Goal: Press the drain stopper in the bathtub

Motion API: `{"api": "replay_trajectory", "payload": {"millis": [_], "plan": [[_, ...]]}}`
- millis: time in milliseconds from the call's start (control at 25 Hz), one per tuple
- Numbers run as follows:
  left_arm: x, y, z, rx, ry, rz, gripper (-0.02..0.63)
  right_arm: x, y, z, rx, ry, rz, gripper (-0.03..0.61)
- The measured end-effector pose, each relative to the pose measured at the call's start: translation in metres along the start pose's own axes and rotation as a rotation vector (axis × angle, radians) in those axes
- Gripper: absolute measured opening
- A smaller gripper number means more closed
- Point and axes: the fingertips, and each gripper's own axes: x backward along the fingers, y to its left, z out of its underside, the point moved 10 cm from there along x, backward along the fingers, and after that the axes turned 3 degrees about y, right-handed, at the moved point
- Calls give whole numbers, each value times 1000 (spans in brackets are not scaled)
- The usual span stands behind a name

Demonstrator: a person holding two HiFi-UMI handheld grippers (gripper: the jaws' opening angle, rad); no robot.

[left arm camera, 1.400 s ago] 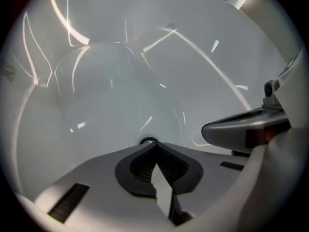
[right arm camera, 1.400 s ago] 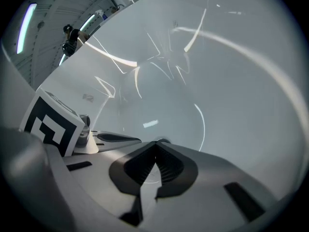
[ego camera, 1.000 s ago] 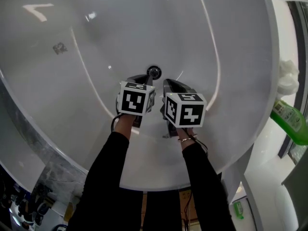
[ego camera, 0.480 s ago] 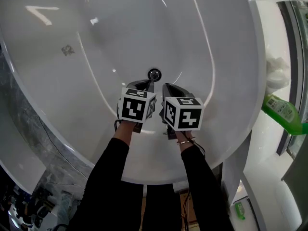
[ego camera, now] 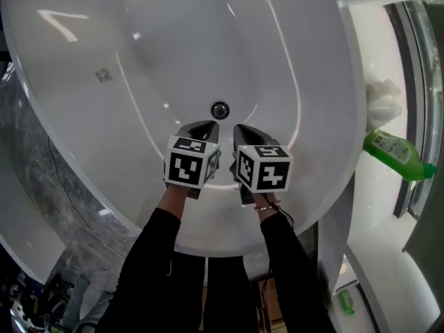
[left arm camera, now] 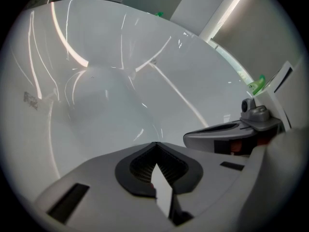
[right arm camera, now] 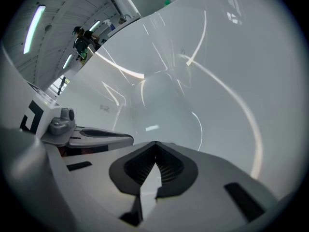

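Hovering side by side above the near end of the bathtub [ego camera: 326, 61], the left tool [ego camera: 201, 125] and the right tool [ego camera: 243, 127] each have their jaws pressed together at the tips, with nothing pinched between them. The two tools sit just beside each other, tips pointing down the tub. The drain stopper [ego camera: 220, 109] is a small round piece of shiny metal ringed in dark, set in the tub floor just beyond the tips and between them, touching neither. Whether it is up or down cannot be told. Smooth white floor stretches away past it, and curved walls rise all round to a broad rim. A small grey mark [ego camera: 104, 75] shows on the left wall. On the white ledge at right, a green bottle [ego camera: 392, 156] lies tilted near a white bundle [ego camera: 381, 99].
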Motion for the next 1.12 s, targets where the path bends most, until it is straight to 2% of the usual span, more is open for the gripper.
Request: {"api": "replay_trajectory", "payload": {"millis": [1120], "plan": [[107,-14,-17,2,-91,11,8,79,39,-12,37,-43,23,2]]}}
